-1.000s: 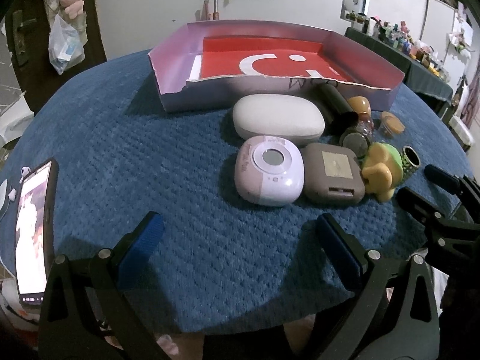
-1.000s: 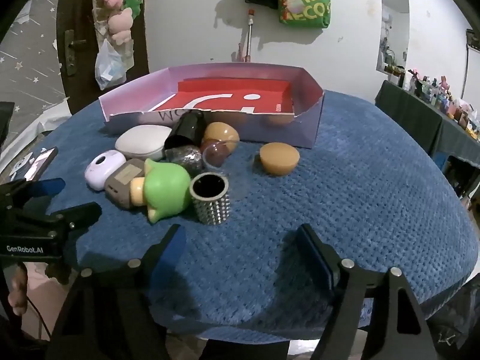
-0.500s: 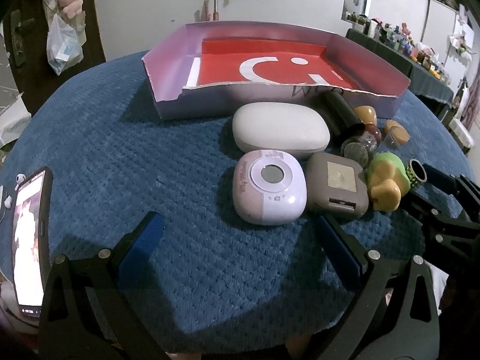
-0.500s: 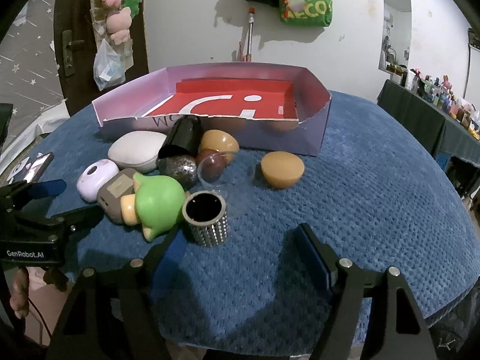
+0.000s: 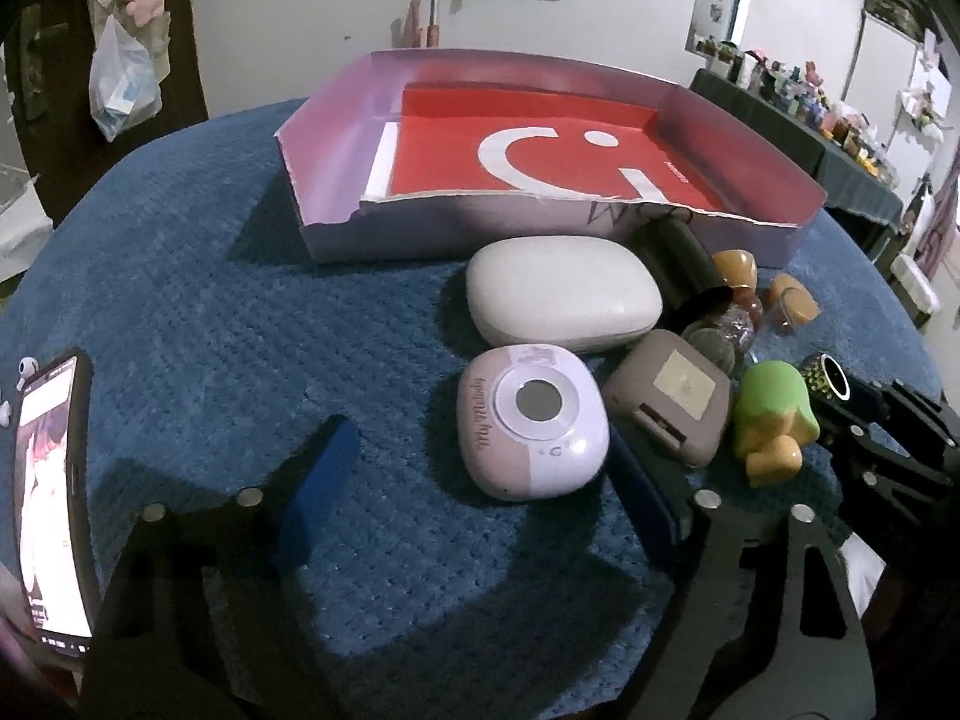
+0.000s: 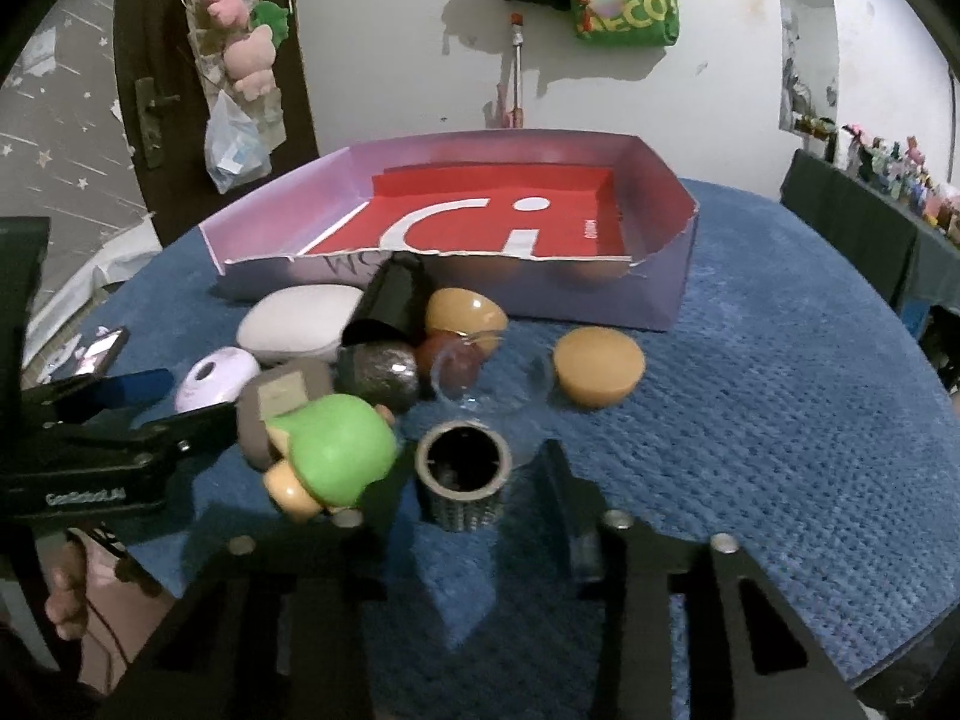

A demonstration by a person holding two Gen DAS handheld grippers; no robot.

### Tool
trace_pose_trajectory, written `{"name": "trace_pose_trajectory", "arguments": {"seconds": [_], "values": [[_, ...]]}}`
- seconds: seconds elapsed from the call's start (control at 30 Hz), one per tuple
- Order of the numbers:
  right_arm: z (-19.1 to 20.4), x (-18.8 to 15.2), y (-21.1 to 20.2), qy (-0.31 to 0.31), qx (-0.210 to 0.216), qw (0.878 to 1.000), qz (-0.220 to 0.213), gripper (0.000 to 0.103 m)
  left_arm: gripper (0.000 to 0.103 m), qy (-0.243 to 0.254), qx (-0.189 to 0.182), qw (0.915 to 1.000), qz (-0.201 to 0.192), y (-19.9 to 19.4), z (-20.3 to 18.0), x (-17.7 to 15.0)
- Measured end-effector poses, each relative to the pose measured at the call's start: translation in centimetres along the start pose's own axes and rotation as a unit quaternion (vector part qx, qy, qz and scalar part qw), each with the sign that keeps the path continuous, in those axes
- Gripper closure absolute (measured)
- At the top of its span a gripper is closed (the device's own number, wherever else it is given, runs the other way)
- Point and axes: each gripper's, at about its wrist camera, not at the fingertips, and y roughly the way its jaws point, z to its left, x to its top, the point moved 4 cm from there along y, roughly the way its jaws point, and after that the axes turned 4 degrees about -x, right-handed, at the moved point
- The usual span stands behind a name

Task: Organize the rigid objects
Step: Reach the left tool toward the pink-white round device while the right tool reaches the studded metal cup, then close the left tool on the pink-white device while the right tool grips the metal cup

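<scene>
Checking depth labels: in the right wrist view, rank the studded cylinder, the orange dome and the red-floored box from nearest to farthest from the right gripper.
1. Studded cylinder, between the closing right gripper's jaws.
2. Orange dome, farther back, to the right.
3. Red-floored box, at the back.

In the left wrist view the phone (image 5: 51, 504) is cut by the frame's left edge, and the studded cylinder (image 5: 828, 377) at far right is half hidden behind the right gripper (image 5: 864, 414). In the right wrist view, lower centre, the pads beside that cylinder are blurred, so contact cannot be told; shelf figurines (image 6: 894, 180) are too small to identify
</scene>
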Motion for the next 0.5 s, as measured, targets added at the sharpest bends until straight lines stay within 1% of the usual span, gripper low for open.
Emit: {"name": "trace_pose_trajectory", "arguments": {"seconds": [0.03, 0.07, 0.1, 0.13, 0.17, 0.2, 0.3, 0.37, 0.5], "values": [[0.1, 0.1, -0.2, 0.008, 0.007, 1.0, -0.011, 0.066, 0.029, 0.003, 0.0, 1.0, -0.001, 0.0, -0.2, 0.0], [0.2, 0.0, -0.2, 0.007, 0.007, 1.0, -0.008, 0.066, 0.03, 0.007, 0.0, 1.0, -0.001, 0.0, -0.4, 0.0], [0.1, -0.1, -0.2, 0.009, 0.009, 1.0, -0.002, 0.069, 0.035, 0.009, 0.0, 1.0, -0.002, 0.0, -0.5, 0.0], [0.1, -0.1, -0.2, 0.01, 0.007, 1.0, -0.003, 0.074, 0.044, 0.011, -0.005, 0.9999, -0.002, 0.0, -0.7, 0.0], [0.0, -0.2, -0.2, 0.009, 0.004, 1.0, -0.003, 0.076, 0.048, 0.014, -0.007, 0.9999, -0.002, 0.0, -0.9, 0.1], [0.0, -0.2, -0.3, 0.015, 0.01, 1.0, -0.001, 0.076, 0.054, 0.015, -0.011, 0.9998, -0.002, 0.0, -1.1, 0.2], [0.0, -0.5, -0.2, 0.012, 0.009, 1.0, 0.015, 0.076, 0.054, 0.02, -0.009, 0.9998, -0.001, 0.0, -1.3, 0.2], [0.2, -0.5, -0.3, 0.004, 0.004, 1.0, 0.014, 0.076, 0.054, 0.021, -0.012, 0.9997, -0.002, -0.1, -1.3, 0.1], [0.1, -0.2, -0.7, 0.01, 0.009, 1.0, 0.011, 0.076, 0.055, 0.018, -0.017, 0.9997, -0.002, -0.4, -1.1, 0.0]]}}
